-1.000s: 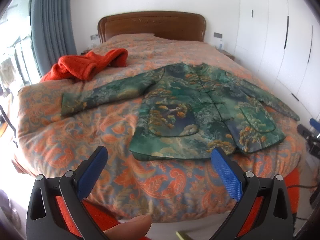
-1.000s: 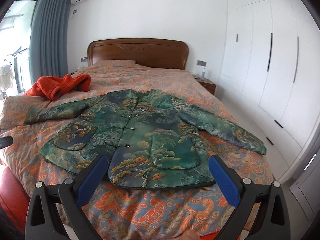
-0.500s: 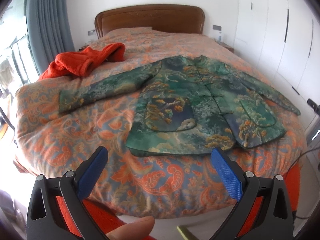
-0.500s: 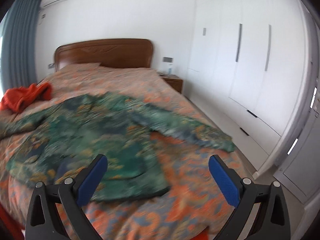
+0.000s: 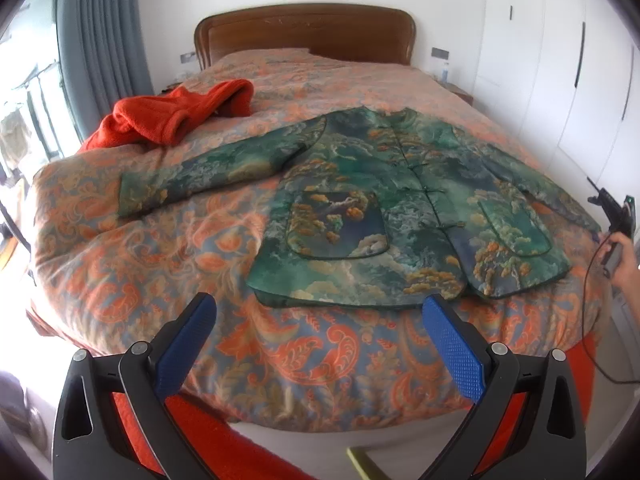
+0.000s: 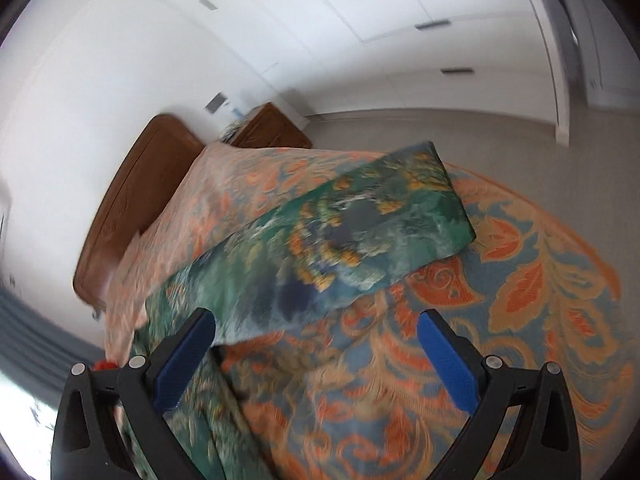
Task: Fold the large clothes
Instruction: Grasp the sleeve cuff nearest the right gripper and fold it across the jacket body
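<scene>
A green patterned jacket [image 5: 404, 200] lies flat and face up on the bed, both sleeves spread out sideways. My left gripper [image 5: 320, 320] hovers open near the foot of the bed, just short of the jacket's hem, holding nothing. In the tilted, blurred right wrist view, the jacket's right sleeve [image 6: 360, 236] lies across the bedspread with its cuff at the bed's side. My right gripper [image 6: 316, 332] hangs open above the bedspread beside that sleeve. The other gripper in a hand [image 5: 618, 236] shows at the right edge of the left wrist view.
An orange garment [image 5: 172, 116] is bunched at the bed's far left. The paisley bedspread [image 5: 168, 264] covers the bed up to a wooden headboard [image 5: 304, 36]. A nightstand [image 6: 272, 128] stands by the headboard. White wardrobes [image 5: 560, 60] line the right wall, grey curtains [image 5: 100, 40] the left.
My right gripper has swung right and rolled, dropping close over the jacket's right sleeve. My left gripper has held nearly still, tipped slightly towards the bed. Both stay open.
</scene>
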A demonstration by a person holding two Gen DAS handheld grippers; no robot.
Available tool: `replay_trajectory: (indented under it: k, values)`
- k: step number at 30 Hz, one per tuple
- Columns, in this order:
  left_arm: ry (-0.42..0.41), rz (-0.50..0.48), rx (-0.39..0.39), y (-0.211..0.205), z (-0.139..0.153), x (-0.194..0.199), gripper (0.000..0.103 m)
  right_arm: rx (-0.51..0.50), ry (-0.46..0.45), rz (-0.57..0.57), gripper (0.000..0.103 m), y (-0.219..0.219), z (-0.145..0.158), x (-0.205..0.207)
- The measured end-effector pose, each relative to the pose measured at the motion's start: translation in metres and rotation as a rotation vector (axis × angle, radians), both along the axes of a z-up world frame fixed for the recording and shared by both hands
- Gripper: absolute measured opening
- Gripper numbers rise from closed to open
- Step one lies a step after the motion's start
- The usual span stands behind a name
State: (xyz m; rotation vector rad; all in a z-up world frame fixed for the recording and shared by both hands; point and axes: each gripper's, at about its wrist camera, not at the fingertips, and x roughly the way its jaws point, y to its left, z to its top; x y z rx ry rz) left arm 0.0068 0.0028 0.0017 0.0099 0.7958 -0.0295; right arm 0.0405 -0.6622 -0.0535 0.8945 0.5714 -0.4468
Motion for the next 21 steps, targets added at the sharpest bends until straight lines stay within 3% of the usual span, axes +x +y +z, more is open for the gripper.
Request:
replay_trajectory:
  k: [4,7,9,12,15,18,21]
  values:
    - [0.012,0.009,0.001,0.000,-0.001,0.003,0.103,0.075,-0.011,-0.121,0.090,-0.025,-0.029,0.011]
    - [0.022,0.008,0.002,-0.003,-0.003,0.004,0.103,0.126,-0.002,-0.213,0.068,-0.036,-0.046,0.015]
    - [0.030,0.005,0.004,-0.004,-0.005,0.005,0.103,0.114,0.023,-0.230,0.036,-0.038,-0.051,0.021]
    - [0.034,0.002,0.008,-0.006,-0.007,0.005,0.103,0.042,0.051,-0.222,0.017,-0.036,-0.040,0.030]
    - [0.049,-0.001,0.002,-0.006,-0.011,0.008,0.103,-0.137,0.021,-0.166,0.014,-0.009,0.001,0.037]
    - [0.067,-0.013,-0.020,-0.007,-0.016,0.013,0.103,-0.383,-0.013,-0.002,0.014,0.044,0.056,0.056]
    - [0.065,-0.028,-0.043,-0.009,-0.015,0.013,0.103,-0.540,-0.056,0.149,0.014,0.108,0.094,0.071]
